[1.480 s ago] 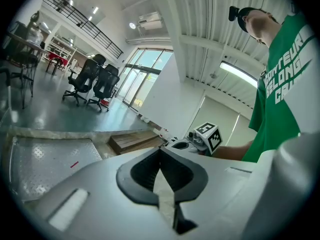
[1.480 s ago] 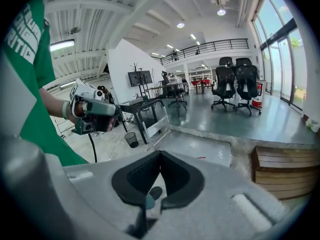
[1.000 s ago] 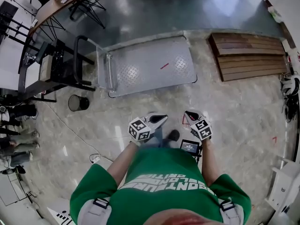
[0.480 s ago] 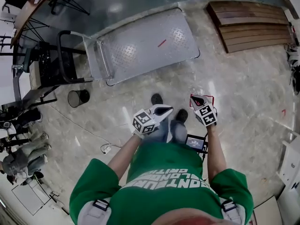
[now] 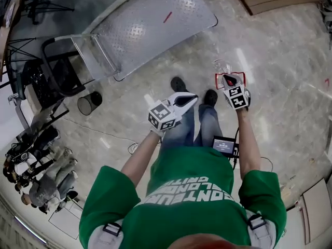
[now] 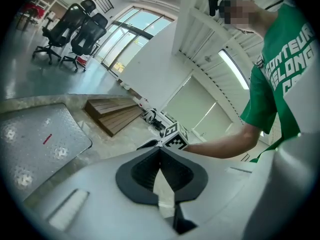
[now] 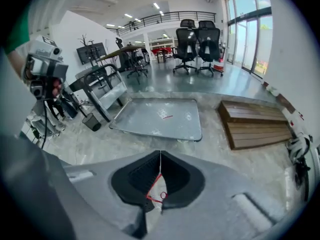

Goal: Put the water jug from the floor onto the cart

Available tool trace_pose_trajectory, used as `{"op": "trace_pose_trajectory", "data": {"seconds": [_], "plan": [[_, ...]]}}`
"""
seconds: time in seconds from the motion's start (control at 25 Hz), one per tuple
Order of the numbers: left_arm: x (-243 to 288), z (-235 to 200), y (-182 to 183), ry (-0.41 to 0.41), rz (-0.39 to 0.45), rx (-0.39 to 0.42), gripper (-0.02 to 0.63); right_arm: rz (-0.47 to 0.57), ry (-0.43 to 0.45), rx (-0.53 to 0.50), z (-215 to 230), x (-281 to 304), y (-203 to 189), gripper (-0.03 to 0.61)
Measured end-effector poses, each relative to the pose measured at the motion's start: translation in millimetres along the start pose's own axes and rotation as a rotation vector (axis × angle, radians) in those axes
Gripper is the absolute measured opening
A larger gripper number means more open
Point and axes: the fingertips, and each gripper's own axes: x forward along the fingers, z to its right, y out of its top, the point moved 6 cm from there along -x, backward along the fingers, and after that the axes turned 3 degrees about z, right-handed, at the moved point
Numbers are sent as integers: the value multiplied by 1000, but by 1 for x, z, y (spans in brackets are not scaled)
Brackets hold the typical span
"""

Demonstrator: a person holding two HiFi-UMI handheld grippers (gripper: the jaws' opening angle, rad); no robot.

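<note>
The flat metal cart (image 5: 150, 25) stands on the floor ahead of me, with its black handle (image 5: 57, 61) at the left; it also shows in the left gripper view (image 6: 35, 144) and the right gripper view (image 7: 160, 116). A clear, glassy shape (image 5: 222, 65), which may be the water jug, stands by a red tape square (image 5: 229, 75) on the floor. My right gripper (image 5: 226, 78) points steeply down just above that square, shut and holding nothing (image 7: 160, 154). My left gripper (image 5: 193, 97) hovers over the person's feet, jaws together and empty (image 6: 160, 149).
A black bin (image 5: 88, 104) stands near the cart's handle. Wooden pallets (image 7: 255, 124) lie to the right of the cart. Camera stands and gear (image 5: 36, 154) crowd the left side. Office chairs (image 7: 200, 39) stand far back. A cable (image 5: 104, 134) runs across the floor.
Both grippers have sunk toward the floor, the right one more and now tipped steeply down over the red square. The person has stepped forward, toward the cart.
</note>
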Motion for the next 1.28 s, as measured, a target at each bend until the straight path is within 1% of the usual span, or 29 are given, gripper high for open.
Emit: {"op": "trace_pose_trajectory", "data": {"seconds": [0.08,0.2,0.28,0.4,0.44,0.56,0.76,0.88,0.96,1.0,1.04,1.12,1.16,1.28], "plan": [[7,-2,-5,-12,-19,1,14,-44,-51,48,14,14,-24,36],[18,-4,-13,-31,-40,-4,14,-113,-121,113,32,35,-63,66],[24,-7,-17,-39,-49,-10,14,-179,-151,152,41,52,-88,123],[28,-11,-21,-52,-67,-19,14,-266,-181,198,44,79,-121,262],[28,-11,-23,-57,-74,-22,14,-288,-194,205,43,87,-130,297],[29,-11,-25,-66,-88,-30,14,-339,-229,219,44,107,-156,342],[26,-17,-29,-59,-97,-49,14,-384,-247,281,49,135,-183,344],[24,-23,-38,-53,-110,-69,14,-383,-266,321,50,148,-194,342],[25,-24,-42,-54,-117,-78,14,-356,-267,350,53,148,-193,344],[26,-24,-42,-56,-118,-80,14,-339,-267,367,56,145,-191,335],[28,-24,-42,-60,-120,-80,14,-330,-268,384,59,142,-189,314],[29,-20,-40,-71,-122,-75,14,-353,-279,412,59,132,-192,304],[30,-18,-36,-77,-118,-69,14,-360,-286,419,59,125,-192,304],[26,-10,-17,-82,-82,-50,14,-297,-284,412,58,101,-169,304]]}}
